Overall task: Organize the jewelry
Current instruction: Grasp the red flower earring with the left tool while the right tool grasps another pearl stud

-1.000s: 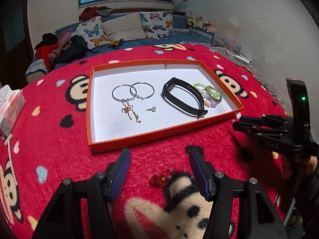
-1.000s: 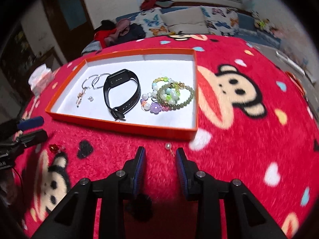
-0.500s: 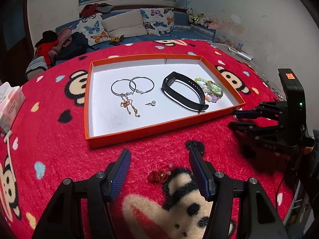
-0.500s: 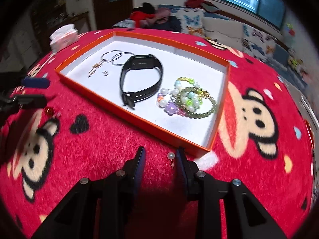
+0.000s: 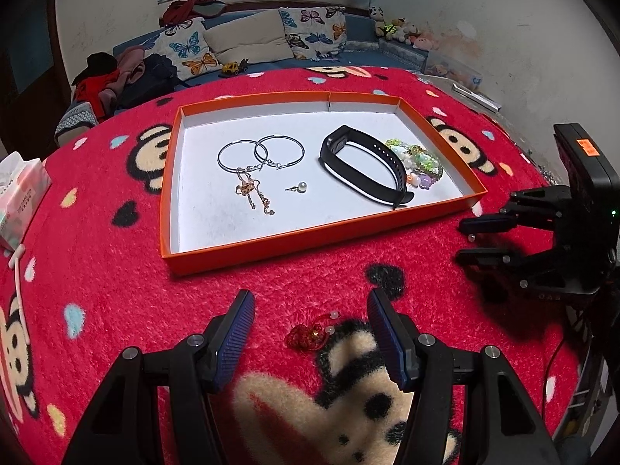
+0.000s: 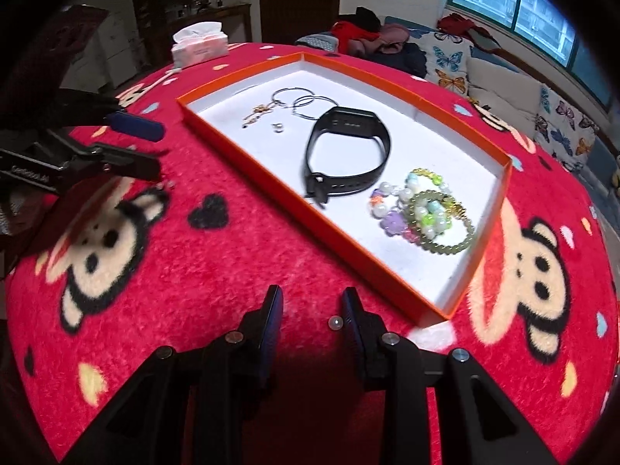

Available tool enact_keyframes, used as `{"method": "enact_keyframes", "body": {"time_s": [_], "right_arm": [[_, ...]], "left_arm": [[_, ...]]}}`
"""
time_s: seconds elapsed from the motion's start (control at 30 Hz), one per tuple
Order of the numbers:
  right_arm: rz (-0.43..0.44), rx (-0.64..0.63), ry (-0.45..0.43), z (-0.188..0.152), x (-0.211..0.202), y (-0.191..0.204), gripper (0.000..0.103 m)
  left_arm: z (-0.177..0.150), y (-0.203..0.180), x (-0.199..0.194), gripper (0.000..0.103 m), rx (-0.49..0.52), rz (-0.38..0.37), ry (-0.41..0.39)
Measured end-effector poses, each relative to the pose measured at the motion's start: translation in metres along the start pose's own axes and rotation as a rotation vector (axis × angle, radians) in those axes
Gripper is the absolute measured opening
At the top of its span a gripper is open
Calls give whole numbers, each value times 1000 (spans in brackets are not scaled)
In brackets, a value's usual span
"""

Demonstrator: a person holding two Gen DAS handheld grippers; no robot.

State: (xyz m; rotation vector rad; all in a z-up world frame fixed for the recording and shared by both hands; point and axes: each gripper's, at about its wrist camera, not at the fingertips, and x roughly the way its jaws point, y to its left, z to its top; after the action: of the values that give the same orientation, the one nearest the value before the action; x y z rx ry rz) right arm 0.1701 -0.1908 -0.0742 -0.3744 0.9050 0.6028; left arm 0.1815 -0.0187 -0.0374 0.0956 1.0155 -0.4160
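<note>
An orange tray (image 5: 310, 237) with a white floor sits mid-table on the red monkey rug. In it lie two hoop earrings (image 5: 259, 155), a gold chain earring (image 5: 252, 193), a pearl stud (image 5: 301, 187), a black wristband (image 5: 364, 170) and bead bracelets (image 5: 418, 166). My left gripper (image 5: 308, 294) is open just over a red ornament earring (image 5: 310, 335) lying on the rug. My right gripper (image 6: 312, 290) is open near the tray's corner. A second pearl stud (image 6: 334, 322) sits between its fingers, close against the right finger (image 6: 350, 310). Whether it rests on the rug, I cannot tell.
A tissue pack (image 5: 21, 193) stands at the table's left side. A sofa with butterfly cushions (image 5: 240, 38) and piled clothes lies behind the table. The table's right edge drops away just past the right gripper (image 5: 461, 243).
My right gripper has rolled, so its fingers stand one above the other in the left wrist view. The loose pearl stud now sits closer to its right finger. The left gripper has barely shifted.
</note>
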Motion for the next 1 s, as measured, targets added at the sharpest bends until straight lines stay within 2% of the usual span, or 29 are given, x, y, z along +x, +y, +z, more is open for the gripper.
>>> {"method": "enact_keyframes", "body": {"time_s": [0.1, 0.23, 0.43, 1.0], "right_arm": [[-35, 86, -27, -3, -6, -5, 35], [-81, 162, -15, -9, -9, -7, 35], [-85, 222, -8, -10, -4, -11, 35], [-46, 186, -33, -12, -4, -17, 35]], "left_arm": [[0, 0, -1, 64, 2, -7, -5], [-3, -2, -3, 64, 20, -19, -8], [-8, -3, -2, 64, 28, -32, 5], [-17, -7, -5, 64, 10, -48, 20]]}}
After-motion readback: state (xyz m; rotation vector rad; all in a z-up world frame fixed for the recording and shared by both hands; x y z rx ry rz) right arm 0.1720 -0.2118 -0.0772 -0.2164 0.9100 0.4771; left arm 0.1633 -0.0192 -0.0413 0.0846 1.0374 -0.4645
